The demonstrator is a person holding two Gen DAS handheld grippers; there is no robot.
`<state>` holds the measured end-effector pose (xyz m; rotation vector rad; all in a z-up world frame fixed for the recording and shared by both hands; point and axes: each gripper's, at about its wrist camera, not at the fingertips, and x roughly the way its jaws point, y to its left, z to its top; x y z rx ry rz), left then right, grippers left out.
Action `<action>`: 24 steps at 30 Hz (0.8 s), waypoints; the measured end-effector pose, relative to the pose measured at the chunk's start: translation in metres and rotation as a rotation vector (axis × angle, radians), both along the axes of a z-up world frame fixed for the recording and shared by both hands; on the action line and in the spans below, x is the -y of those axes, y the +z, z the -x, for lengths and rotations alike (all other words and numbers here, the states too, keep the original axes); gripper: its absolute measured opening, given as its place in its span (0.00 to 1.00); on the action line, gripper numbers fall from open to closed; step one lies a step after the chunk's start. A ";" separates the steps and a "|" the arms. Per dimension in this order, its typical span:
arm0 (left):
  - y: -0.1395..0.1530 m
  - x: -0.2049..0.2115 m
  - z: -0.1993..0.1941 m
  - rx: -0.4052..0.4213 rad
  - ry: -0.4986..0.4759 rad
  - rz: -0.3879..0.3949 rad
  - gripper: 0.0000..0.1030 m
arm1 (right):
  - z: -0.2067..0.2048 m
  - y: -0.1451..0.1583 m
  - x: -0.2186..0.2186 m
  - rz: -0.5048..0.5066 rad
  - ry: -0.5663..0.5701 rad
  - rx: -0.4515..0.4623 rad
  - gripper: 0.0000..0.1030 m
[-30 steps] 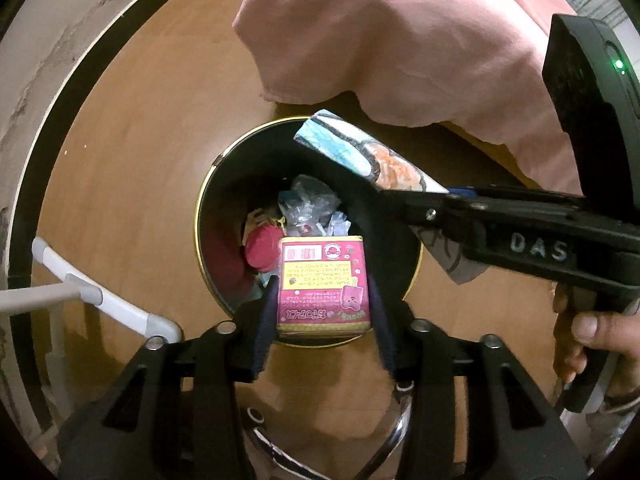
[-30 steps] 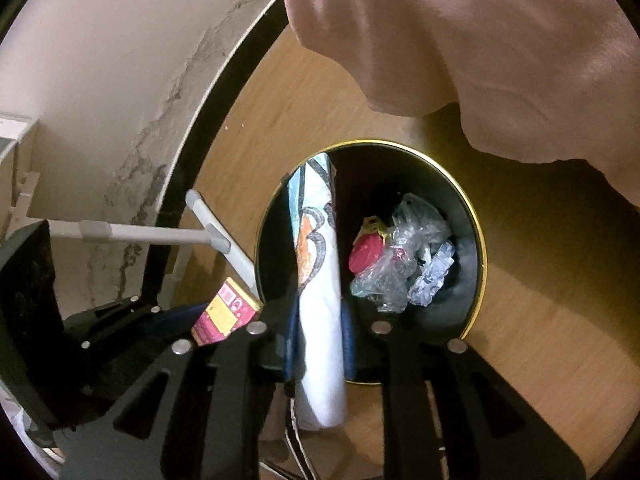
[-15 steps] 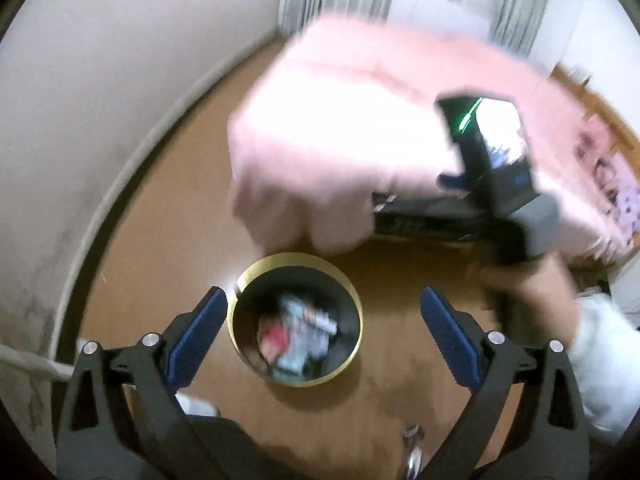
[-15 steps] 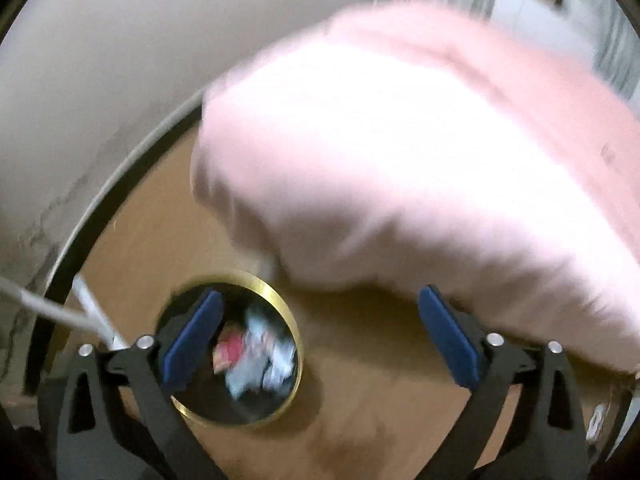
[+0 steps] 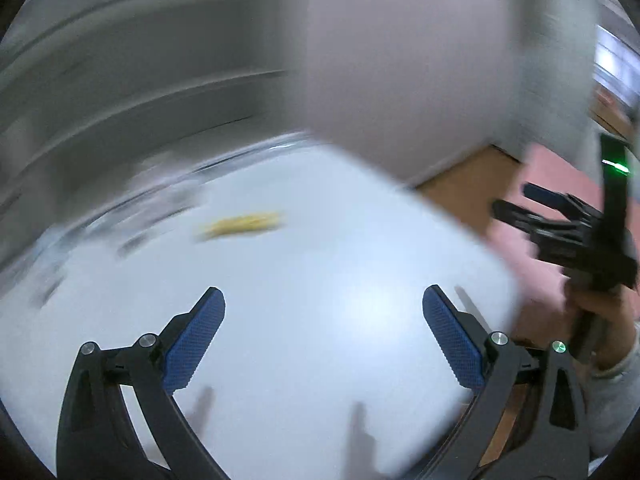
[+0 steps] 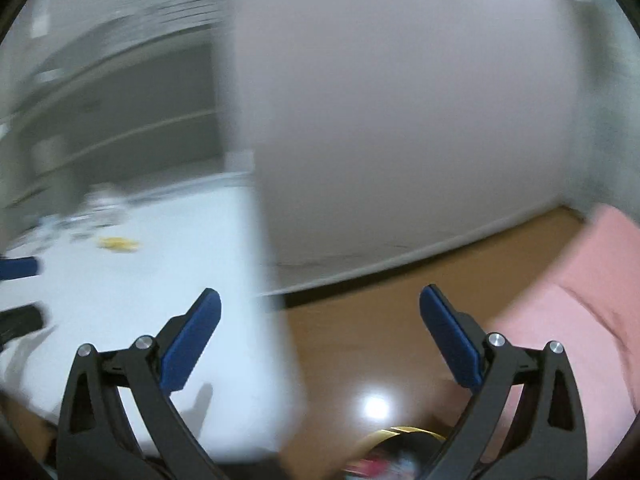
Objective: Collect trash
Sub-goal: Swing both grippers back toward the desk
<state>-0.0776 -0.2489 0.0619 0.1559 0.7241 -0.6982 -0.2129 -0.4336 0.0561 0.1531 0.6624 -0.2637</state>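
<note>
White table (image 5: pixel 320 280) fills the blurred view beneath the left gripper (image 5: pixel 324 336), its jaws wide apart and empty. Right gripper (image 6: pixel 320 340) likewise gapes empty; gold-rimmed bin (image 6: pixel 404 431) of trash sits just below it.

White table (image 5: pixel 320 280), pink cover (image 6: pixel 580 300), gold-rimmed black bin (image 6: pixel 404 434).

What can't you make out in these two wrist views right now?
- Yellow item on the white table, left view: motion blur hides what it is.
- Clutter at the table's far edge, right view: blurred.
- Bin, right view: cut off by the bottom edge, contents smeared.
- Shelves, left view: blurred.
</note>
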 end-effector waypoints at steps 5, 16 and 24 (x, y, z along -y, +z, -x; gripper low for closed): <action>-0.013 -0.128 -0.056 -0.010 0.338 -0.069 0.93 | -0.089 -0.013 -0.067 0.018 0.269 -0.095 0.93; -0.055 -0.218 -0.151 -0.147 0.497 -0.077 0.93 | -0.186 -0.054 -0.099 -0.044 0.379 -0.306 0.93; -0.067 -0.211 -0.194 -0.194 0.487 -0.072 0.93 | -0.214 -0.069 -0.108 0.008 0.365 -0.370 0.94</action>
